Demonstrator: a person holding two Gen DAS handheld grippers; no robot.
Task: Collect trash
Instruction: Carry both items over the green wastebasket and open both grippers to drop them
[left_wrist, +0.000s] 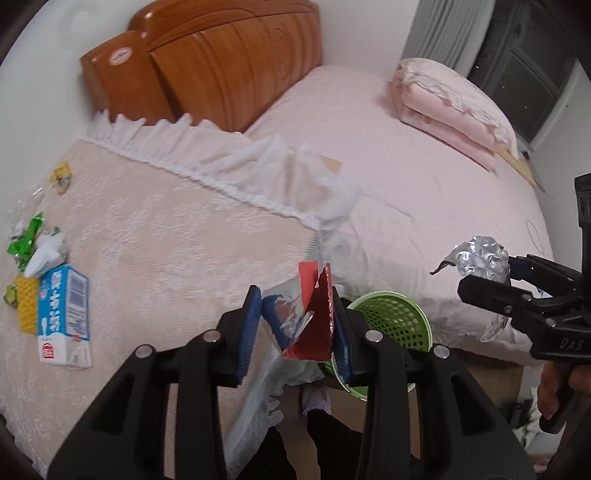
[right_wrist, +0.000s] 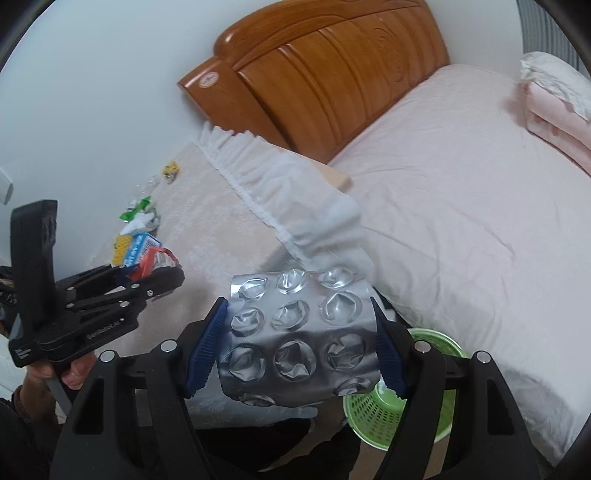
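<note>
Both loads in hand: my left gripper (left_wrist: 295, 317) clamps a red-and-blue wrapper (left_wrist: 308, 314), my right gripper (right_wrist: 295, 343) an emptied blister pack (right_wrist: 299, 332) — green basket (right_wrist: 436, 391) just below-ahead. Remaining, far left: milk carton (left_wrist: 64, 317), crumpled green wrappers (left_wrist: 27, 240) — untouched.

Your left tool (left_wrist: 295, 325) is matte black with ribbed blue pads (left_wrist: 246, 332) and silver screws. Your right tool (right_wrist: 299, 343) matches; its body carries small white lettering.
</note>
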